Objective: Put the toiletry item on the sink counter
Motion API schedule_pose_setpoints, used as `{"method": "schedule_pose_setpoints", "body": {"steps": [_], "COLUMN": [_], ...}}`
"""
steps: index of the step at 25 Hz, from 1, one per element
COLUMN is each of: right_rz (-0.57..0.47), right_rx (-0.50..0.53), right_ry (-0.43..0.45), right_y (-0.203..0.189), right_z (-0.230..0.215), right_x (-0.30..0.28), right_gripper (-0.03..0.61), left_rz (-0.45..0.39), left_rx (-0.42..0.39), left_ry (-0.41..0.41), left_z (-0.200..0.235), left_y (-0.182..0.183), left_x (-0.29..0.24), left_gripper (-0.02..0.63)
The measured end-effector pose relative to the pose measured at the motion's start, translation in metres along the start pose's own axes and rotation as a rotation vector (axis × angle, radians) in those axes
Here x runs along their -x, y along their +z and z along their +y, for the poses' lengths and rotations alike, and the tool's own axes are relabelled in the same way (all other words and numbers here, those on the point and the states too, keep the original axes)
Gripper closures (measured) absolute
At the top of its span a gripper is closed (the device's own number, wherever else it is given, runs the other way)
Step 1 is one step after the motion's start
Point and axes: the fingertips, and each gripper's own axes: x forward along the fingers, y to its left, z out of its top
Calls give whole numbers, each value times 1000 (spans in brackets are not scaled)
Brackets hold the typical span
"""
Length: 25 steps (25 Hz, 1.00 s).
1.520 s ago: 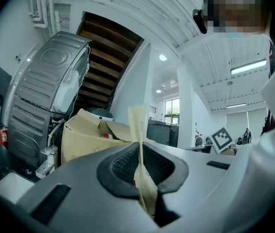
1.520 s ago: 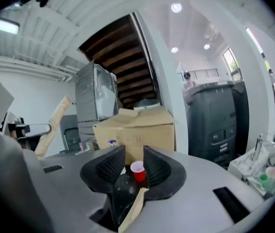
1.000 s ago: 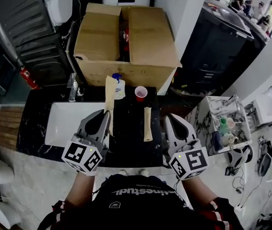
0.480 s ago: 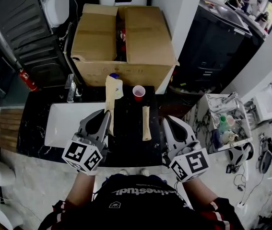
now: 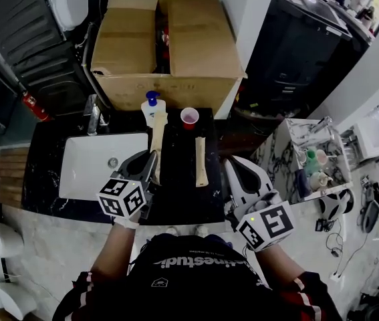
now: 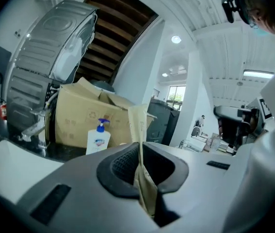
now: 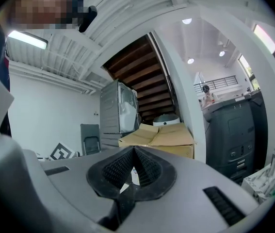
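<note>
A long tan paper packet [image 5: 157, 139] is the toiletry item, and my left gripper [image 5: 151, 159] is shut on its near end, above the black counter [image 5: 179, 199] just right of the white sink [image 5: 89, 169]. In the left gripper view the packet [image 6: 138, 130] stands upright, pinched between the pads. A second tan packet [image 5: 200, 160] lies flat on the counter to the right. My right gripper [image 5: 232, 164] hovers over the counter's right end, shut with nothing in it; in its own view the right gripper [image 7: 133, 152] shows closed, bare pads.
A blue-pump soap bottle [image 5: 150, 107] and a pink cup [image 5: 189, 117] stand at the counter's back edge. Behind them sits a large cardboard box [image 5: 166, 45]. A faucet [image 5: 92, 116] is left of the soap. A small table with bottles [image 5: 309, 169] stands at the right.
My left gripper has moved forward and a little right with the packet. The soap bottle now shows beside the packet's far end. The right gripper has barely moved.
</note>
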Motion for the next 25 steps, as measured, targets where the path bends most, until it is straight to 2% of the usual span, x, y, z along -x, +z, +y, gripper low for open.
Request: {"method": "schedule_pose_setpoints", "body": {"steps": [4, 9, 11, 15, 21, 25], "right_rz": [8, 18, 22, 32, 42, 40], "right_rx": [-3, -17, -25, -32, -46, -56], "right_ry": [9, 10, 14, 17, 28, 27], "right_y": [-3, -8, -10, -13, -15, -16], "right_z": [-1, -5, -6, -7, -7, -10], "right_x": [2, 4, 5, 7, 7, 9], "right_gripper": [541, 541, 541, 541, 541, 541], "left_rz": [108, 244, 299, 388, 499, 521], "left_rx": [105, 256, 281, 263, 186, 163], "left_ry": [66, 77, 111, 186, 269, 299], "left_z": [15, 18, 24, 37, 49, 49], "left_y": [-43, -98, -120, -152, -180, -188], "left_x": [-25, -55, -63, -76, -96, -102], "left_gripper": [581, 581, 581, 581, 580, 563]}}
